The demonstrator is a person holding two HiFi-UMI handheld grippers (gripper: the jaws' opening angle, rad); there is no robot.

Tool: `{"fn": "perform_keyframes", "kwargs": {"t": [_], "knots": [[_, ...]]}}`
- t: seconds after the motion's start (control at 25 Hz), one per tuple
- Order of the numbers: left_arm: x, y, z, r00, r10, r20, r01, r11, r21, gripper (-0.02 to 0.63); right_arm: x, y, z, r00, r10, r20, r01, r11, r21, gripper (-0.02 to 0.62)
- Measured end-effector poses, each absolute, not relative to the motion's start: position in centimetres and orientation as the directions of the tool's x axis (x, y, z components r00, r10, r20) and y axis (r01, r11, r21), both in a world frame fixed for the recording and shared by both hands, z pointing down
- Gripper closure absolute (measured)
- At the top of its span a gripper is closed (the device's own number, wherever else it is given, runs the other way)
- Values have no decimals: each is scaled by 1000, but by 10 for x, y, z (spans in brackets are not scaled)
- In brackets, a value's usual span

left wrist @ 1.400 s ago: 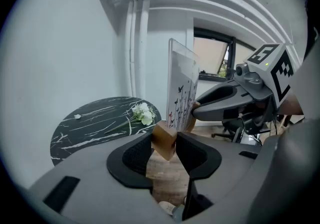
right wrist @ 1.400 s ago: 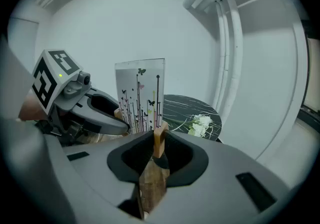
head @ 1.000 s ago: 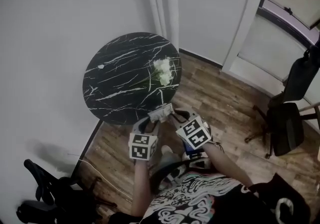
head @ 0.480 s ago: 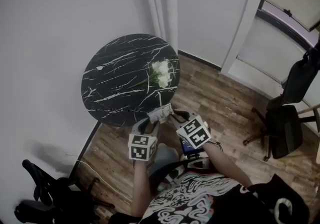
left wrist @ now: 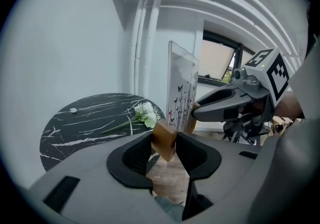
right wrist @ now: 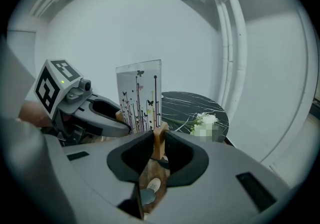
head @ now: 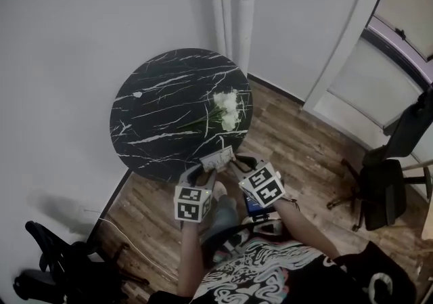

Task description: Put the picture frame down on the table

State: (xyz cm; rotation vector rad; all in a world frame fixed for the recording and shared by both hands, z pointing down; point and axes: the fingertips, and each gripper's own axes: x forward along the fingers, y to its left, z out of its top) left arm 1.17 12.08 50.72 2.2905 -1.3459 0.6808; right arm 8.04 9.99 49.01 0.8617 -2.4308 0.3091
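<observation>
By the bench's (head: 152,116) near edge, two claws hold the frame (head: 218,157) upright, not yet set down.
One wooden foot (left wrist: 164,135) is clamped in the left claw (left wrist: 165,149), the other in the right claw (right wrist: 159,143), likely to keep the frame level. It is a clear panel printed with dark stems and butterflies. Flowers (head: 226,107) lie on the bench's right side.
</observation>
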Motion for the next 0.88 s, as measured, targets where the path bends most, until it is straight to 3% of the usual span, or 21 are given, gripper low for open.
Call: {"fn": "perform_keyframes", "kwargs": {"t": [0.88], "knots": [[-55,-53,543,483,-611,628,-848,-505,160,443,13,-69,518,-585,-496,641,-687,723,-68,523]]}}
